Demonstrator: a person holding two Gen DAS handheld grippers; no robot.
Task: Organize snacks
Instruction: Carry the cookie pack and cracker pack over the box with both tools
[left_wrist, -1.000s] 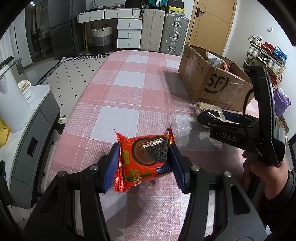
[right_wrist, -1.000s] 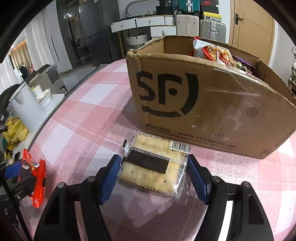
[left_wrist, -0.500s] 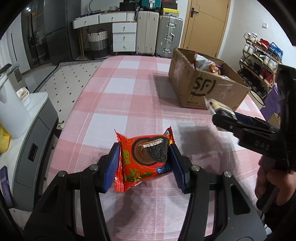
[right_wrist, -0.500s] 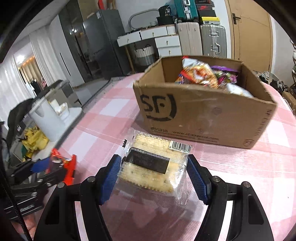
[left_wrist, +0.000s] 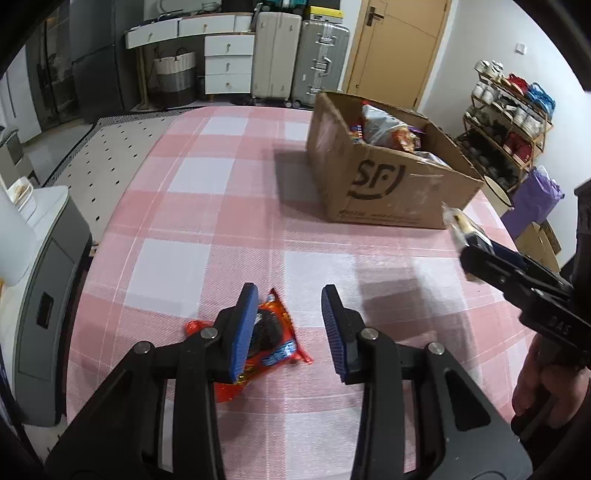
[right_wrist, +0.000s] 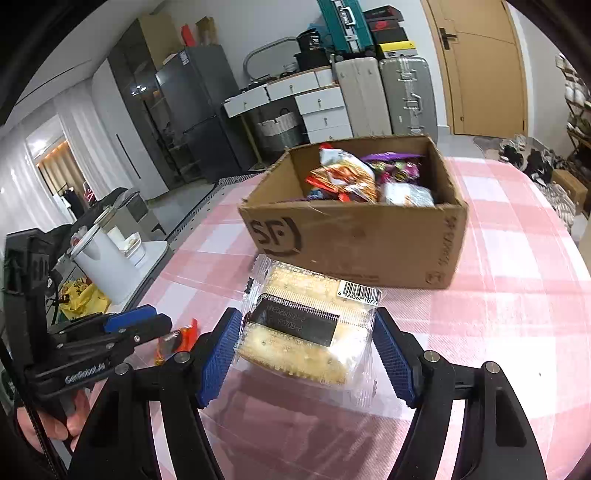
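The right gripper (right_wrist: 304, 356) is clamped on a cracker pack (right_wrist: 308, 328); the left gripper's (left_wrist: 290, 328) empty jaws seem apart, a red snack packet (left_wrist: 273, 336) beneath them.

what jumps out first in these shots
The clear cracker pack clamped in the right gripper jaws fills the foreground. Behind it on the pink checked tablecloth stands an open cardboard box heaped with snacks, and a red cookie packet lies flat on the cloth.
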